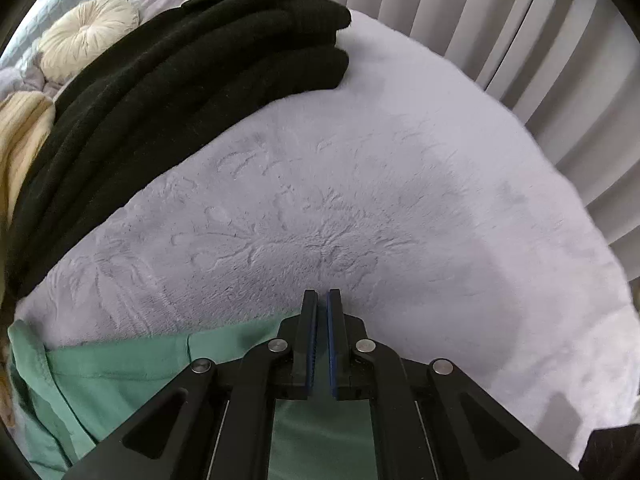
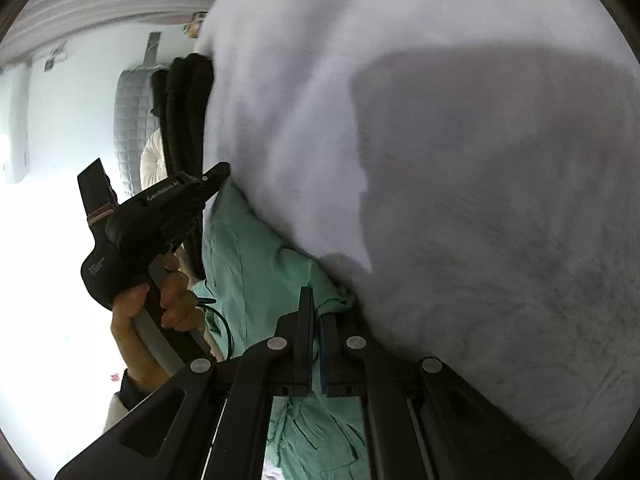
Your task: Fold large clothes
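Note:
A mint-green garment [image 1: 120, 380] lies on a pale fluffy blanket [image 1: 360, 180] at the lower left of the left wrist view. My left gripper [image 1: 322, 300] points steeply down at the garment's edge, where the cloth ends at its fingers, and is shut on it with a thin slit between the pads. In the right wrist view the green garment [image 2: 256, 264] bunches up at my right gripper [image 2: 316, 304], which is shut on that fold. The left gripper [image 2: 220, 170], held by a hand [image 2: 160, 304], appears there at the garment's other end.
A stack of folded black clothes [image 1: 180, 72] sits on the blanket beyond the garment. A round cream cushion [image 1: 84, 36] and a striped tan cloth [image 1: 20, 140] lie further left. Pale curtains [image 1: 500, 20] hang past the blanket's far edge.

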